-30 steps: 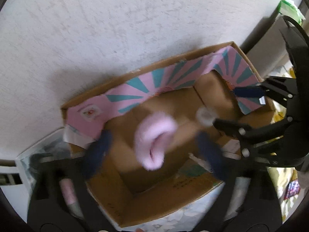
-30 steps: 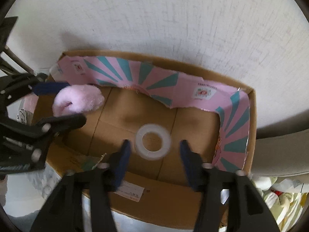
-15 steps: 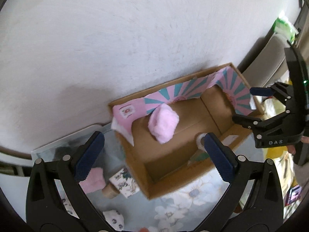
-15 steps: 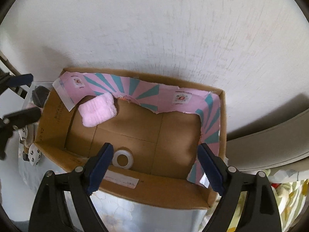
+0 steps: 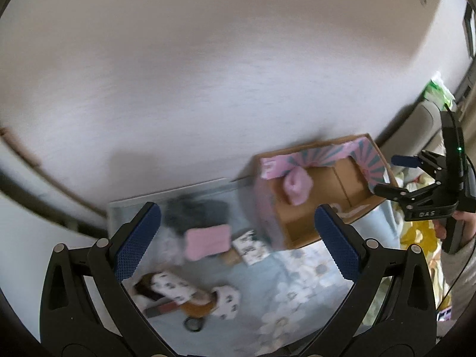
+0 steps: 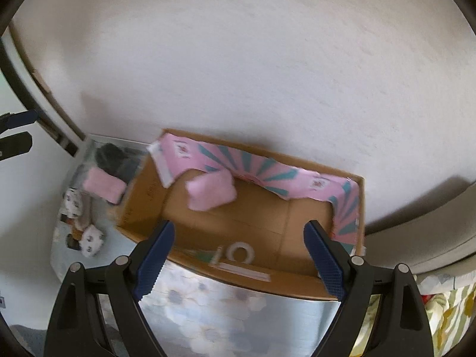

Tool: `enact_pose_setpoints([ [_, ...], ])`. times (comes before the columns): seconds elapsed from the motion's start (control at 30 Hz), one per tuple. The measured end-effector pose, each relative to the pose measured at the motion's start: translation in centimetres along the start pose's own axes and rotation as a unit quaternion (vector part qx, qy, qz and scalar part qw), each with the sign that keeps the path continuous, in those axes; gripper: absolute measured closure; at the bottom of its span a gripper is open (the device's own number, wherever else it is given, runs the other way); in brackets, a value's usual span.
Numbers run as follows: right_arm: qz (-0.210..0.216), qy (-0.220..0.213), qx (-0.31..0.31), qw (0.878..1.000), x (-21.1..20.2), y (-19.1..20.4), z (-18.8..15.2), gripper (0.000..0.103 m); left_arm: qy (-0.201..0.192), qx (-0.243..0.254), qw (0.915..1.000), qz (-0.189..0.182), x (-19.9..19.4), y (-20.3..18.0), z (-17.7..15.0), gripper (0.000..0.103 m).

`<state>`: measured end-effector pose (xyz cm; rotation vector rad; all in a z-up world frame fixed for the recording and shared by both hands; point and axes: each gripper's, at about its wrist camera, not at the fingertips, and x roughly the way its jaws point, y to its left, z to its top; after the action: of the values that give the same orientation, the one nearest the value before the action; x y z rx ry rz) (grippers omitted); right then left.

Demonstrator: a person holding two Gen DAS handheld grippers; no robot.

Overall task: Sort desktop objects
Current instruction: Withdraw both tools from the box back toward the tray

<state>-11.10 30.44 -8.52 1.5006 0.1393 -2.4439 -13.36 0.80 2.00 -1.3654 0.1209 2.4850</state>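
Note:
An open cardboard box (image 6: 297, 279) with a pink and teal lining stands against the wall; it also shows in the left wrist view (image 5: 300, 232). Inside lie a fluffy pink sock (image 6: 211, 192), also seen from the left (image 5: 296, 187), and a white tape ring (image 6: 241, 253). My left gripper (image 5: 235, 244) is open and empty, high above the table left of the box. My right gripper (image 6: 241, 263) is open and empty above the box's near wall, and shows at the right of the left wrist view (image 5: 392, 175).
Left of the box lie a second pink sock (image 5: 208, 241), a dark cloth (image 5: 187, 211), a small patterned box (image 5: 250, 247), patterned socks (image 5: 175, 290) and a small black ring (image 5: 194, 324) on the flowered cloth (image 5: 297, 297). A white wall (image 6: 238, 59) stands behind.
Both grippers have drawn back and up from the box, empty. The pink sock and the tape ring lie in the box. The left view has swung left over the loose items.

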Motion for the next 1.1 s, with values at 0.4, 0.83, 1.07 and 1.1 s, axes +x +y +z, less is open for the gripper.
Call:
enact_pose_setpoints([
  [0.4,0.040,-0.028,-0.058,0.997,-1.5,7.8,0.5,0.017,-0.001,-0.041,0.9977,0.053,-2.9,6.2,-6.6,0.000],
  [0.83,0.086,-0.009,-0.124,0.989,1.7,15.4,-4.2,0.017,0.028,-0.119,0.9916,0.043,-0.6,9.0,-15.8,0.000],
  [1.07,0.122,0.004,-0.146,0.982,5.7,18.4,-8.4,0.017,0.045,-0.170,0.9839,0.033,3.5,8.3,-17.0,0.004],
  [1.1,0.132,0.007,-0.145,0.981,6.5,18.8,-9.0,0.017,0.046,-0.178,0.9824,0.033,4.1,8.5,-17.0,0.005],
])
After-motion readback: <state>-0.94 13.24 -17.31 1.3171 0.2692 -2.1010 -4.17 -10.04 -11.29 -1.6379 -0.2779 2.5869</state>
